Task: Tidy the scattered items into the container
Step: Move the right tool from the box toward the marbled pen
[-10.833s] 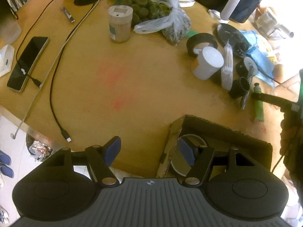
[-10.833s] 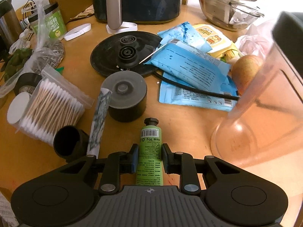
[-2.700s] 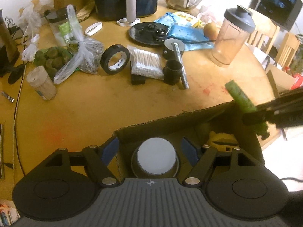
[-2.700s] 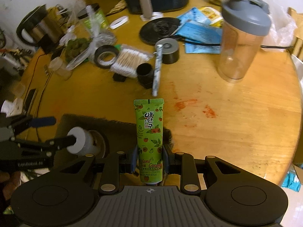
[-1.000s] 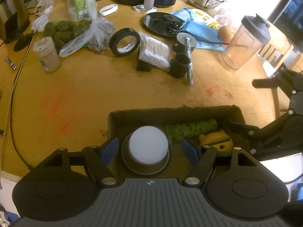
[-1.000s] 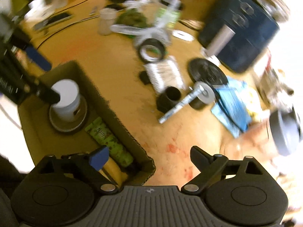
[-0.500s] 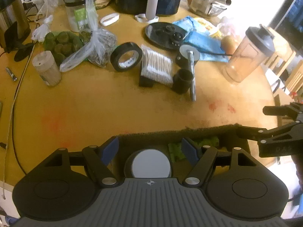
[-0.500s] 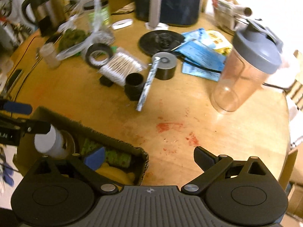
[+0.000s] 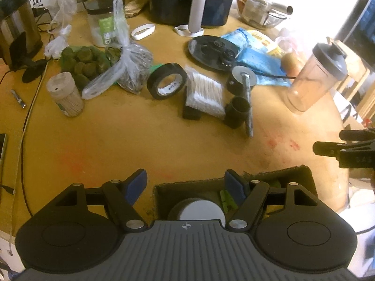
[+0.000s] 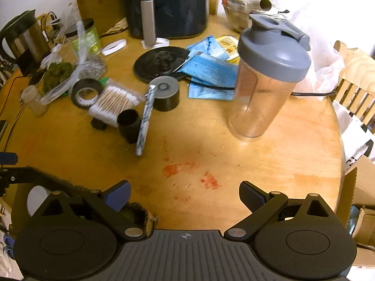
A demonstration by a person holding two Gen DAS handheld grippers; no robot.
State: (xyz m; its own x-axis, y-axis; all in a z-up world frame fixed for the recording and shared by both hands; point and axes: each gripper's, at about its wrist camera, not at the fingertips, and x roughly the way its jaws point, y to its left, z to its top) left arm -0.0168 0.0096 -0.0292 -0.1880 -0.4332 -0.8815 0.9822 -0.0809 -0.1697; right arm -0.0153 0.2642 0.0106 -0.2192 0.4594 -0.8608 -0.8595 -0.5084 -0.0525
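Both claws spread wide, nothing between the fingers: left claw (image 9: 185, 185) above the near corner of the box (image 9: 276, 174), right claw (image 10: 184, 193) over bare counter (image 10: 269, 164) just beside the box corner (image 10: 145, 215). Already inside the box: white-capped jar (image 9: 199, 210) and green tube (image 9: 226, 199), partly hidden by the left claw.

Step in hand, by judgement: going for the next loose item. Beyond the box, well apart from it, a tight cluster: cotton swab pack (image 9: 204, 93), black cup (image 9: 236, 111), patterned stick (image 10: 145, 121) leaning on the grey-topped black cylinder (image 10: 165, 93), tape roll (image 9: 167, 83).

To do well: best to take the stick first, gripped across its width near the middle, then lifted straight up; otherwise risk of tipping the cup touching it. Better to keep clear of the shaker bottle (image 10: 267, 77), far to the right of the cluster.
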